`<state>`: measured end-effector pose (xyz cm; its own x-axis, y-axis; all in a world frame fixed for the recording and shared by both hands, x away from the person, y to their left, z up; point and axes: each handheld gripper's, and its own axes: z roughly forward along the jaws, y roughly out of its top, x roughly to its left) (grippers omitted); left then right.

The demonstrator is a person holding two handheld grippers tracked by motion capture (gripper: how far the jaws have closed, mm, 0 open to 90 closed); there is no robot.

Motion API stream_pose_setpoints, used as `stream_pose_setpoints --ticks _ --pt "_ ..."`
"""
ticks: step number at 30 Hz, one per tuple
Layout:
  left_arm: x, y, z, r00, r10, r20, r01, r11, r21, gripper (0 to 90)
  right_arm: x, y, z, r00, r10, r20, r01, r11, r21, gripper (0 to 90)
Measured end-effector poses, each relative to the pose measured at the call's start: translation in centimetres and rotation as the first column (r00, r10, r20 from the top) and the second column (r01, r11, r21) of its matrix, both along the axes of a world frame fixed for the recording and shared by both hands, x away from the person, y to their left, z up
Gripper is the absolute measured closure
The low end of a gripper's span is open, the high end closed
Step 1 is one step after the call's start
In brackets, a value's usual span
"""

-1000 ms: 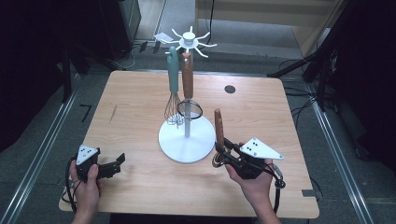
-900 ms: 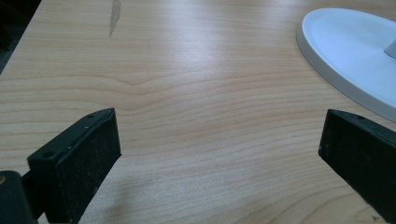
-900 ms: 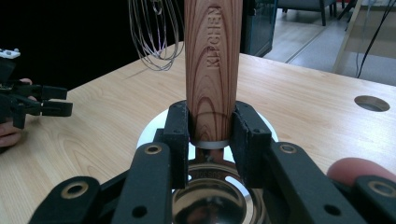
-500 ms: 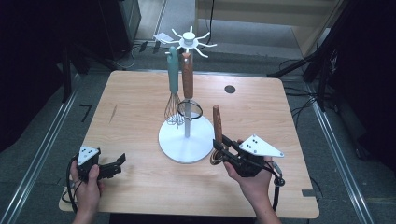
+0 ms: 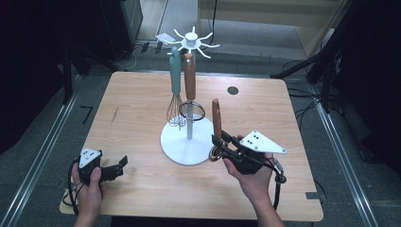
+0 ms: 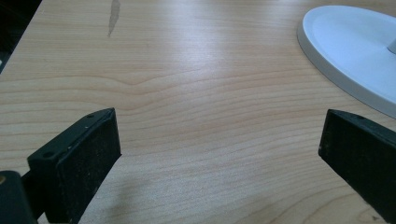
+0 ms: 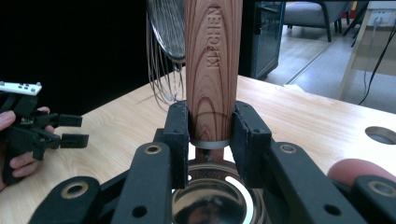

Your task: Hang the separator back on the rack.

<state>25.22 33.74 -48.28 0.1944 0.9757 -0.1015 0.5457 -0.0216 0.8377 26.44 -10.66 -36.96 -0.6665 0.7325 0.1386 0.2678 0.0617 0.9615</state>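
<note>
Right gripper (image 5: pixel 218 147), seen from the high view, is clamping a wooden-handled utensil (image 5: pixel 216 118) upright beside the white stand (image 5: pixel 185 149); a whisk (image 5: pixel 176 99) and strainer (image 5: pixel 191 92) are hanging there. Left gripper (image 5: pixel 118 166) is resting near the table (image 5: pixel 142 104) front corner.

Left gripper view: jaws are standing wide apart, holding nothing.

Right gripper view: jaws are pressing both sides of the handle (image 7: pixel 213 70), metal bowl below.
</note>
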Motion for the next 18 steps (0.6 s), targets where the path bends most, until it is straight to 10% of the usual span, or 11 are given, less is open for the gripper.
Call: stream_pose_setpoints --ticks 18 --pt "0.0 0.0 0.0 1.0 -0.001 -0.002 0.001 1.0 0.003 0.0 0.7 0.5 2.3 0.9996 0.003 0.027 -0.003 1.0 0.024 71.2"
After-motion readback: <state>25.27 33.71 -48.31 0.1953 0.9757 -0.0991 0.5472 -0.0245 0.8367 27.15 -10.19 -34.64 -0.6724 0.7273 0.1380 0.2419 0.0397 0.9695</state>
